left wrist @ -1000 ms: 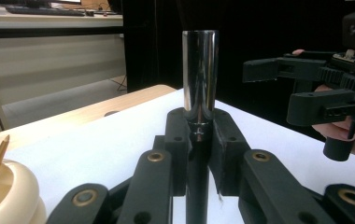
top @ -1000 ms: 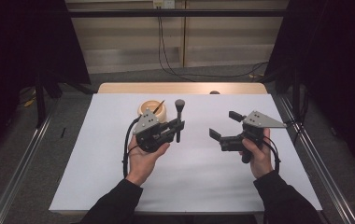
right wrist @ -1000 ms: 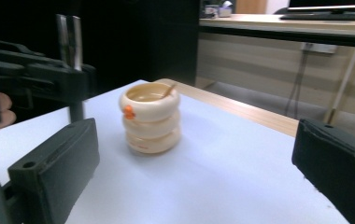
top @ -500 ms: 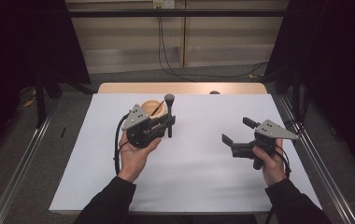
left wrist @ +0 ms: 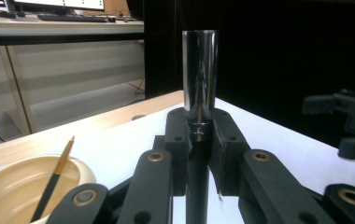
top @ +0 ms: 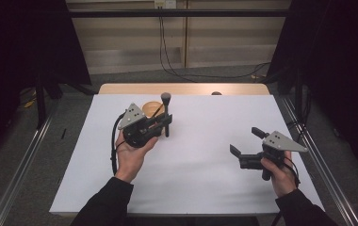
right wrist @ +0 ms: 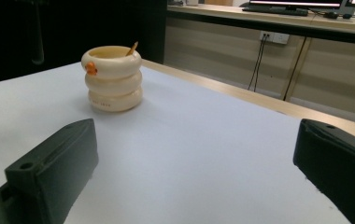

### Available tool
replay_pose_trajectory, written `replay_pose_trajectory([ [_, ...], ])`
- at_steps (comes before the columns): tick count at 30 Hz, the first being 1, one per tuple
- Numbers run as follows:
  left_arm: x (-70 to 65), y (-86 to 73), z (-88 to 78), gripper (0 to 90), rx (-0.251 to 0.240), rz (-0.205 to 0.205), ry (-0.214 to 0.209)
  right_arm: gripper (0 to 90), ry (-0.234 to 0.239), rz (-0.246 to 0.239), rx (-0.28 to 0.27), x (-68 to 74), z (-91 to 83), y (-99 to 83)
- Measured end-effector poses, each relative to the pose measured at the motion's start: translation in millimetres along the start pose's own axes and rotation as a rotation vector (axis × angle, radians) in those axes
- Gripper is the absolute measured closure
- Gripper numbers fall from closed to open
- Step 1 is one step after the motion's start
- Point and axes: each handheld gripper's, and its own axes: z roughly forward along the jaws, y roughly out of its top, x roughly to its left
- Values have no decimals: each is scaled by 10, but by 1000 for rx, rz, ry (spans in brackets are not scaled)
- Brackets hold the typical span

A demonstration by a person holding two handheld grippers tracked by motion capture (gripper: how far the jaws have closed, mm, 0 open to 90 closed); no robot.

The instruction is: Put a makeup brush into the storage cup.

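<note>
Left hand-held gripper (top: pixel 160 123) clamped; right hand-held gripper (top: pixel 245 141) agape.

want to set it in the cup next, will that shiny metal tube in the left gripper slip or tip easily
Probably slippery: the metal tube is polished and mirror-smooth where the left gripper clamps its darker lower part. It looks rigid. Tall and narrow, it would likely lean against the rim of the cream holder, like the pencil there.

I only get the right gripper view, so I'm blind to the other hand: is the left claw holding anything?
Observer: Yes, the left claw is shut on a brush, held upright.
Operator: Where is that relative to the cup?
Observer: In the high view the brush stands just right of the cup.
Operator: And where is my right claw on the table?
Observer: The right claw is near the right edge of the white sheet, well apart from the left one.
</note>
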Motion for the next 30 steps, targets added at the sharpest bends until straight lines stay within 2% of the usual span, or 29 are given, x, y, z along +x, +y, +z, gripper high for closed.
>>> replay_pose_trajectory([
  [3,27,41,-13,791,-10,-3,7,0,-7,2,-6,-3,-49,-51],
  [5,37,65,-21,791,-17,15,17,0,-12,17,-15,-4,-84,-59],
  [6,59,72,-30,791,-19,10,7,0,-11,11,-18,-1,-98,-69],
  [7,70,76,-36,791,-18,6,24,0,-7,12,-20,2,-114,-84],
  [8,89,71,-33,791,-24,0,16,0,-2,12,-16,4,-126,-105],
  [9,112,72,-45,791,-12,11,30,0,-11,14,-10,11,-142,-128],
  [11,145,67,-51,791,-19,-5,40,0,3,10,-11,11,-167,-177],
  [13,190,74,-59,791,-20,2,48,0,3,11,4,11,-192,-215],
  [14,214,80,-64,791,-19,3,41,0,6,9,1,7,-201,-224],
  [18,279,98,-62,791,-25,-7,64,0,4,12,-14,-3,-232,-228],
  [23,346,89,8,791,-25,-5,74,0,22,3,-14,14,-235,-234],
  [25,364,82,45,791,-21,-16,80,0,23,5,-20,21,-231,-237],
  [26,388,83,60,791,-21,-5,74,0,26,7,-20,22,-229,-239],
  [27,392,80,78,791,-22,-16,82,0,24,12,-22,21,-229,-242],
  [29,428,81,104,791,-14,-8,84,0,29,14,-24,16,-227,-246],
  [30,439,81,119,791,-15,-18,87,1,31,14,-19,13,-230,-248],
])
